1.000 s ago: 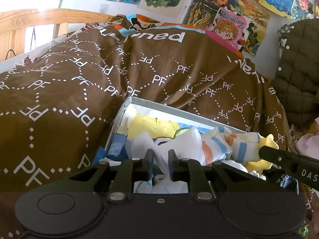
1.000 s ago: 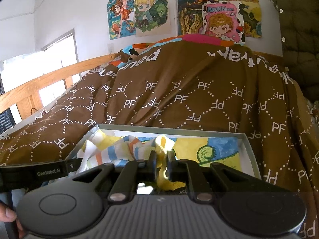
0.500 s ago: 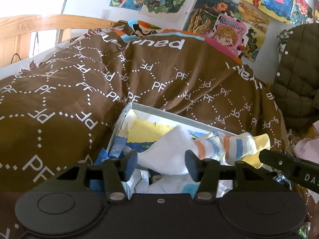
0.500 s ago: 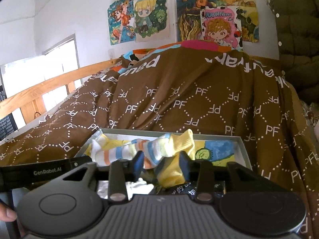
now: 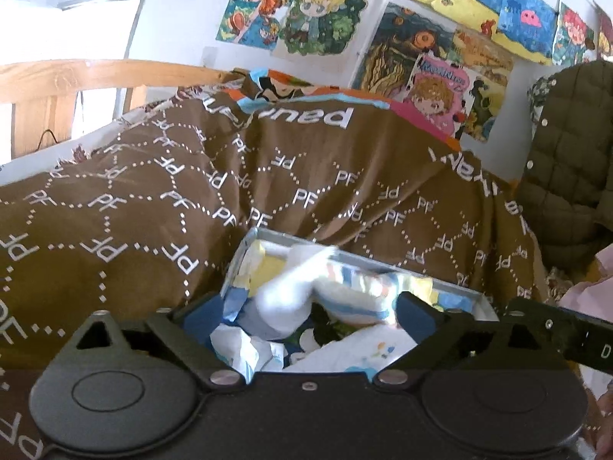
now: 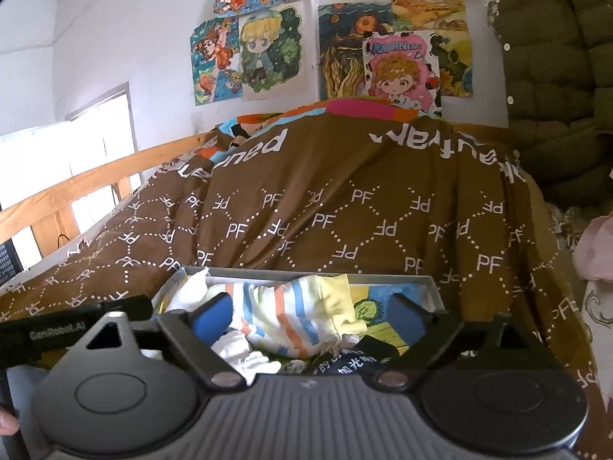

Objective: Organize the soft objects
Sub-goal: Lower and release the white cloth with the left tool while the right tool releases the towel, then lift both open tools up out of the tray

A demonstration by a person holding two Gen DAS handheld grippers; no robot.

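Observation:
A striped sock (image 6: 295, 314) with a white toe, orange and blue bands and a yellow cuff lies loose in a shallow grey box (image 6: 433, 287) on the bed. In the left wrist view the striped sock (image 5: 345, 291) is blurred inside the box (image 5: 456, 291). My left gripper (image 5: 308, 308) is opening wide; the sock's white end lies between its jaws, untouched by the blue pads (image 5: 201, 312). My right gripper (image 6: 309, 312) is opening too, with the cuff end free between its pads (image 6: 212, 312). More white and dark socks (image 6: 245, 356) lie beneath.
A brown quilt (image 6: 345, 207) with white "PF" print rises behind the box. A wooden bed rail (image 5: 95, 76) runs at the left. Drawings (image 6: 268, 50) hang on the wall. An olive padded jacket (image 5: 567, 161) hangs at the right, with pink cloth (image 6: 597, 249) below.
Both grippers went from shut on the sock's two ends to wide open and rose a little. The stretched sock dropped slack into the box.

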